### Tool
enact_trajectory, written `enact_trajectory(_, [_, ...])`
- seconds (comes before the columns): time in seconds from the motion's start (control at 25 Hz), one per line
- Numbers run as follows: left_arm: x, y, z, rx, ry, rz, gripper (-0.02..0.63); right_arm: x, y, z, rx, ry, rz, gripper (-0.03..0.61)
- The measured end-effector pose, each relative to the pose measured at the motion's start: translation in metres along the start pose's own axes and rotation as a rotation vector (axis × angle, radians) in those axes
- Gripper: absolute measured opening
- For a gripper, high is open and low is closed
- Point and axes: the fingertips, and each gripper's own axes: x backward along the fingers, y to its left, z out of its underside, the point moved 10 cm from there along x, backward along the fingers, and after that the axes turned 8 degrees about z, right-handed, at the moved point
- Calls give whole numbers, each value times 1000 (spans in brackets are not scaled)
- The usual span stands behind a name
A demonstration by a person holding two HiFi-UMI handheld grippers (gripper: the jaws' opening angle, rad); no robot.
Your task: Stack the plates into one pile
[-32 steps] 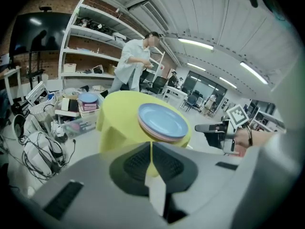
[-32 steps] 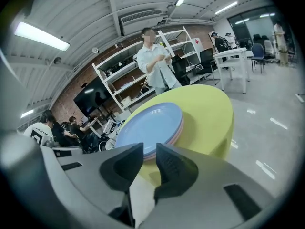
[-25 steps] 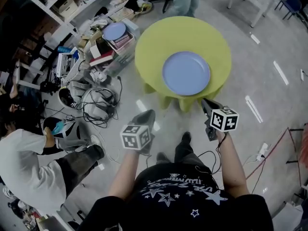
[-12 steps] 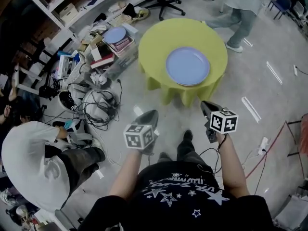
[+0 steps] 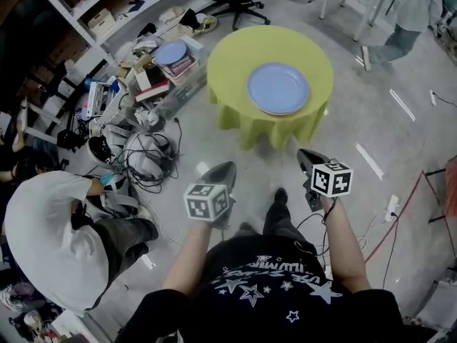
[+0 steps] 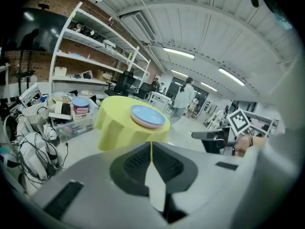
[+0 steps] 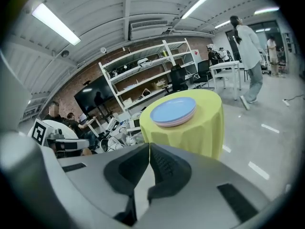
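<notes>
A pile of round blue plates [image 5: 278,88] lies toward the near edge of the round yellow-clothed table [image 5: 232,59], well apart from the left gripper [image 5: 217,171] and right gripper [image 5: 308,157], both closed and empty.

The table [image 5: 228,63] and plates [image 5: 278,88] sit farther off now — the passer-by [image 5: 413,7] has walked right.

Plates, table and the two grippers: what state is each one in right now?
Plates: stacked in one pile on the table, blue on top.
Table: upright, covered by a yellow-green cloth.
Left gripper: shut, empty, away from the table.
Right gripper: shut, empty, away from the table.
</notes>
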Motion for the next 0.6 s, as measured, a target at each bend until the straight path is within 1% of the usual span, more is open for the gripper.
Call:
enact_trajectory(0.32, [20, -7, 6, -45, 0, 37, 20, 16, 20, 21, -15, -3, 21, 17])
enact_trajectory(0.6, [38, -8, 21, -98, 4, 58, 18, 22, 40, 45, -1, 0, 25, 15])
